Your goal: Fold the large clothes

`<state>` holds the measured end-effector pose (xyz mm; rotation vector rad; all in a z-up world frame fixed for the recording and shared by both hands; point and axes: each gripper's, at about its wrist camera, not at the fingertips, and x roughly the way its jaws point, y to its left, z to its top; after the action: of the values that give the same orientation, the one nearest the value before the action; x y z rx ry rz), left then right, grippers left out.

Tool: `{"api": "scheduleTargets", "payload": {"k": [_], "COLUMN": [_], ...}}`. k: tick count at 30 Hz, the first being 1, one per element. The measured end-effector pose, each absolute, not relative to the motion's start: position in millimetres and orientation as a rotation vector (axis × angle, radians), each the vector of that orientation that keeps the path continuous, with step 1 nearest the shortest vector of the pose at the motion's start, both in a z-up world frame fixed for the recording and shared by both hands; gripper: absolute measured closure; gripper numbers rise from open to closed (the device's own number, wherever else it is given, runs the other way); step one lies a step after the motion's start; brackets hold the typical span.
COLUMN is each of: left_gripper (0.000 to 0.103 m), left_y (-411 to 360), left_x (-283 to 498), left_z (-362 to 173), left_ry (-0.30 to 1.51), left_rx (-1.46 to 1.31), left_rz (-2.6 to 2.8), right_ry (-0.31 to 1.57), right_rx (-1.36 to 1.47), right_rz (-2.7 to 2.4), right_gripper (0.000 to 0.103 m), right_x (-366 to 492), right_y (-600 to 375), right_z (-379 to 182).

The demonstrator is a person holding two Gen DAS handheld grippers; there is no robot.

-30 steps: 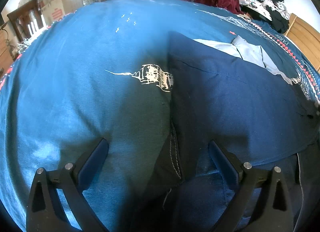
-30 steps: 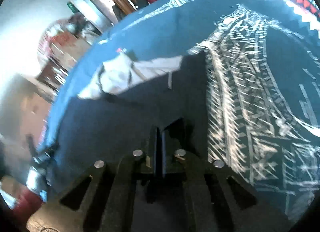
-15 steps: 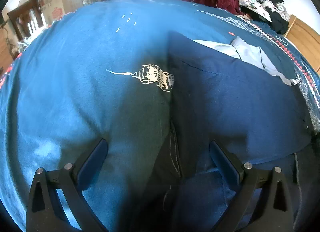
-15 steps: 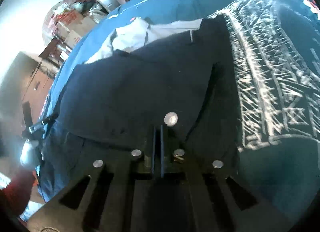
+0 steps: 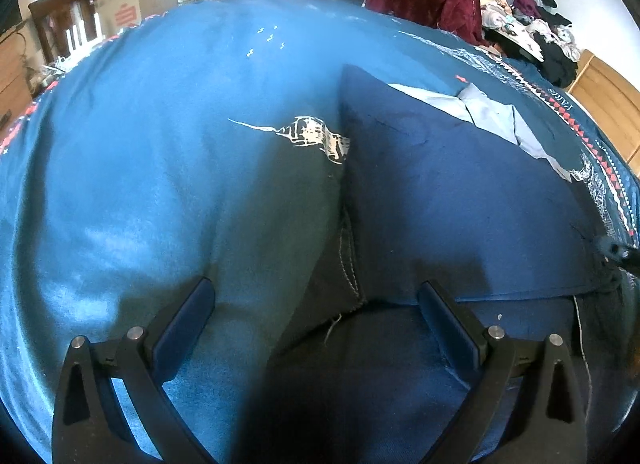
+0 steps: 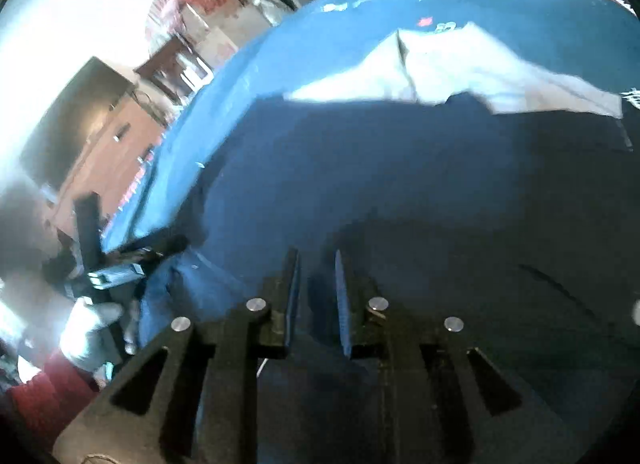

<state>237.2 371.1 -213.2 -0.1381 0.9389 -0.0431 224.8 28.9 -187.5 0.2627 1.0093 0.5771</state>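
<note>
Navy garment is laid flat on the blue printed cloth, filling the 3 o'clock half of the left wrist view. 1 fold is judged done: an upper layer ends in a straight edge over a lower layer near 6 o'clock. A pale grey lining is exposed at 1 o'clock. Left gripper is spread wide, nothing held, set over the stitched corner. Right gripper is parted narrowly, nothing seen clamped, low over the navy fabric. Further folds and squaring are judged left. A clothes pile is seen at 1 o'clock beyond.
</note>
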Motion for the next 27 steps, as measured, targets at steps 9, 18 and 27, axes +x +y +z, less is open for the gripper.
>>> {"api": "scheduleTargets", "payload": {"k": [9, 18, 27], "left_gripper": [0.000, 0.000, 0.002], "left_y": [374, 395, 460], "left_x": [236, 182, 63], "left_z": [-213, -178, -179], "left_ry": [0.933, 0.959, 1.010], "left_rx": [-0.155, -0.195, -0.334], "left_rz": [-0.066, -0.117, -0.180], "right_ry": [1.054, 1.065, 1.193], "right_rx": [0.427, 0.509, 0.660], "right_rz": [0.335, 0.263, 0.327], "right_gripper": [0.090, 0.055, 0.056], "right_x": [183, 49, -58], "right_y": [-145, -224, -214], "right_z": [-202, -162, -202]}}
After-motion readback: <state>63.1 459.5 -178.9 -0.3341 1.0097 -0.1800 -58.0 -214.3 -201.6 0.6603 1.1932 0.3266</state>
